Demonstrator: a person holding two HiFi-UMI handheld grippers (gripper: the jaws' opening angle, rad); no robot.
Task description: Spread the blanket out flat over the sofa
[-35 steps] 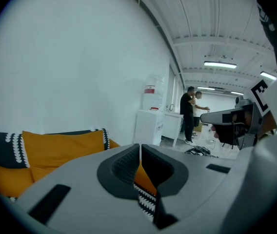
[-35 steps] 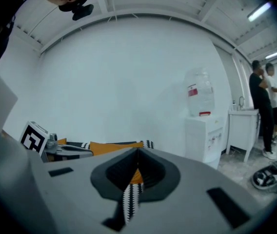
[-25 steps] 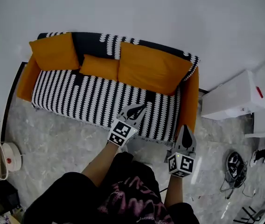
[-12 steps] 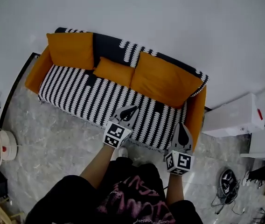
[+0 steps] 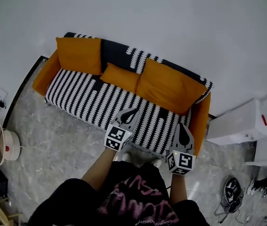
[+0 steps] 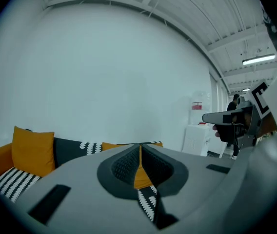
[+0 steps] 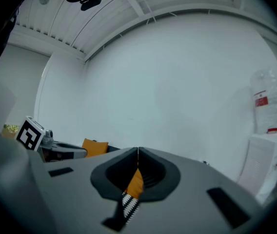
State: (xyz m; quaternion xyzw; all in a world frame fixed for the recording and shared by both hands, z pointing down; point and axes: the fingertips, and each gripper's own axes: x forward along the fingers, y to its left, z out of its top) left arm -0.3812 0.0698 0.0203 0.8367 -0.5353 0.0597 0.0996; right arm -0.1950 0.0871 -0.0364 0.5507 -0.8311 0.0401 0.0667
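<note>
Now that the left gripper (image 5: 136, 111) and right gripper (image 5: 184, 126) have lifted, jaws clenched and empty, the blanket (image 5: 96, 98) lies flat over the sofa (image 5: 45, 77) seat and backrest; spreading appears complete.

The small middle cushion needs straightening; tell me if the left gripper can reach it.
Probably yes: the left gripper is shut, empty, with only flat blanket between it and the small cushion.
</note>
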